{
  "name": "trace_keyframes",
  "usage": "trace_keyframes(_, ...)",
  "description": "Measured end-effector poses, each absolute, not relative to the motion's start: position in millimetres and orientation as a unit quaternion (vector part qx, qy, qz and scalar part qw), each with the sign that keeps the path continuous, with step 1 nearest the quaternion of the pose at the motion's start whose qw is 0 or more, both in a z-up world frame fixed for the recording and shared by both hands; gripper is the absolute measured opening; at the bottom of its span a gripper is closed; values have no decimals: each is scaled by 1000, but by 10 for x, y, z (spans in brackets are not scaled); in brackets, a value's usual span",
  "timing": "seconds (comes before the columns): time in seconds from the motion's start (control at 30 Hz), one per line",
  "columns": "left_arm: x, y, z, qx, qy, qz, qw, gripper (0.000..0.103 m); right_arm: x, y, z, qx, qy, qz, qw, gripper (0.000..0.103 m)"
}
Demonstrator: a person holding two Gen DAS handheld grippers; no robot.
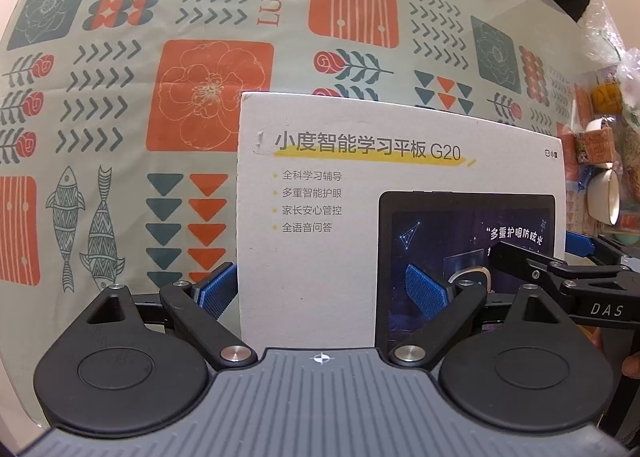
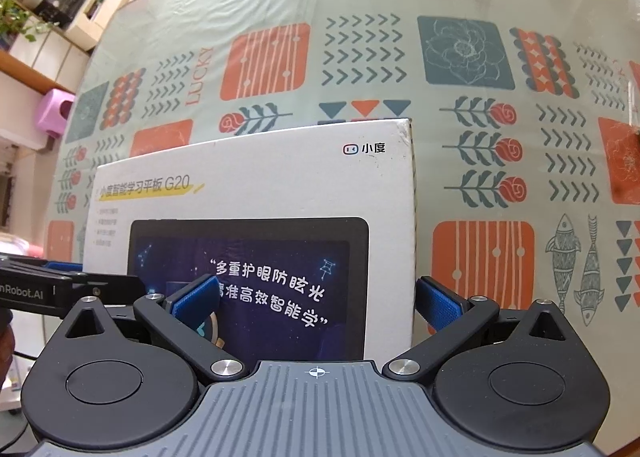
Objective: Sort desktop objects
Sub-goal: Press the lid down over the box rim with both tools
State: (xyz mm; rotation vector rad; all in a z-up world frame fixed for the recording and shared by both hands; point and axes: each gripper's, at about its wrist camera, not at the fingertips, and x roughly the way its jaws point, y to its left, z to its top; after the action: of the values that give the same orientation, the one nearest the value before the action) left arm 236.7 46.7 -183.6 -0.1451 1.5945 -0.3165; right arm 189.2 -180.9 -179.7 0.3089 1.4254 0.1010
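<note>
The white tablet box (image 1: 360,197) is gripped from both ends, lifted above the patterned tablecloth (image 1: 120,97). The left gripper (image 1: 324,293) is clamped across the box's left edge: one blue pad (image 1: 218,291) is seen just outside that edge, the other pad (image 1: 426,289) lies over the printed tablet picture. In the right wrist view the mirror of this is seen: the right gripper (image 2: 318,305) is clenched over the box's right edge, with one pad (image 2: 196,301) on the printed face and the other (image 2: 438,305) past the edge. The box stands straight ahead of both tools, its far edge tilted up and away.

Each tool is glimpsed by the other camera, close alongside, so little room is left between them.

Risks are judged as follows. Only the near corners of the box are pinched, so the far end could sag or swing if one hand is moved faster than the other. Smooth card could be let slip between the pads. Off to the left gripper's right, a white bowl (image 1: 606,197) and wrapped snacks (image 1: 596,143) are crowded at the table's side; these could be knocked if the box is swung that way.
</note>
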Motion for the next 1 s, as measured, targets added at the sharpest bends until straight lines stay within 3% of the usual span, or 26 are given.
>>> trace_keyframes(0.37, 2265, 288, -2094, -28, 699, -106, 707, 103, 1944, -1824, -2202, 144, 675, 49, 722, 103)
trace_keyframes(1.0, 2168, 197, -2110, -14, 678, -87, 730, 103, 1867, -1893, -2248, 154, 649, 57, 743, 103)
